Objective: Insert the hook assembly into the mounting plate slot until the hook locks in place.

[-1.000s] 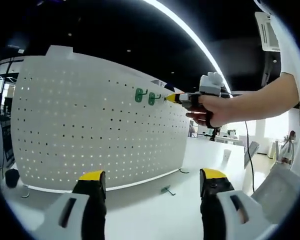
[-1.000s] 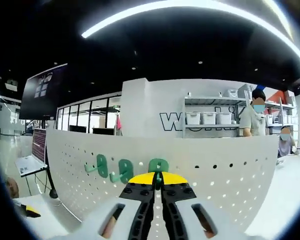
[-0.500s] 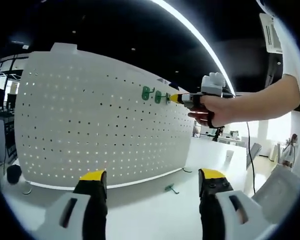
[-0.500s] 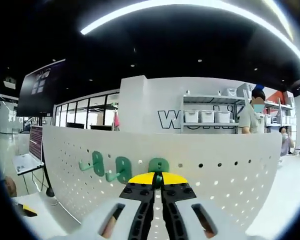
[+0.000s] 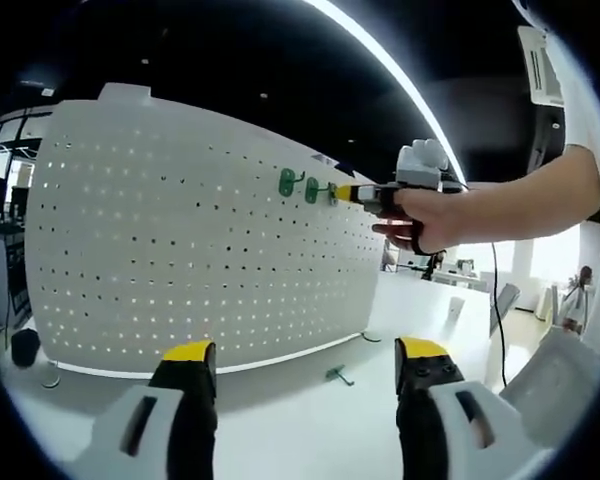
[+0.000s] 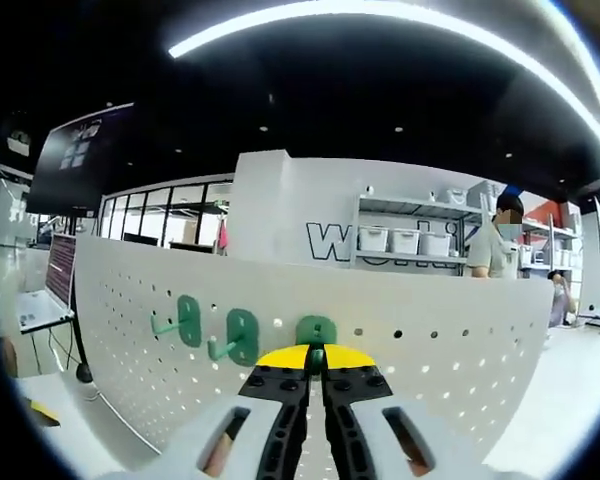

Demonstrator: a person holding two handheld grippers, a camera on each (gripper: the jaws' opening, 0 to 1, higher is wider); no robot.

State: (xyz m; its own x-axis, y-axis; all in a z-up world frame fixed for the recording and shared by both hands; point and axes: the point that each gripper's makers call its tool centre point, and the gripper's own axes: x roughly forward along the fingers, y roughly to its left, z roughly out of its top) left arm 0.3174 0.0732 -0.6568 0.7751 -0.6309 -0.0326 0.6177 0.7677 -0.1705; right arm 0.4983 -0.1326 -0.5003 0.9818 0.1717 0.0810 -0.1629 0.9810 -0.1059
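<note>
Standing upright on the white bench (image 5: 280, 440), the big perforated mounting plate (image 5: 180, 250) faces the person so the holes can be reached head-on. Near its top edge sit two green hooks already hung (image 6: 212, 330), side by side, with room left just to their right for the next one. Pressed into that spot: the third green hook (image 6: 317, 332), backplate apparently flat against the plate, pinched at its prong between the yellow-tipped fingers of the right gripper (image 6: 317, 358), which are clamped tight on it with no gap visible. Held straight out and square to the plate, probably so the tabs go into the holes without twisting. Can't tell yet whether it has locked.

Hanging low and back over the bench, the left gripper (image 5: 300, 365) with fingers spread wide, holding nothing. Lying loose on the bench between those fingers but well beyond them, near the plate's foot, a spare green hook (image 5: 334, 375).
</note>
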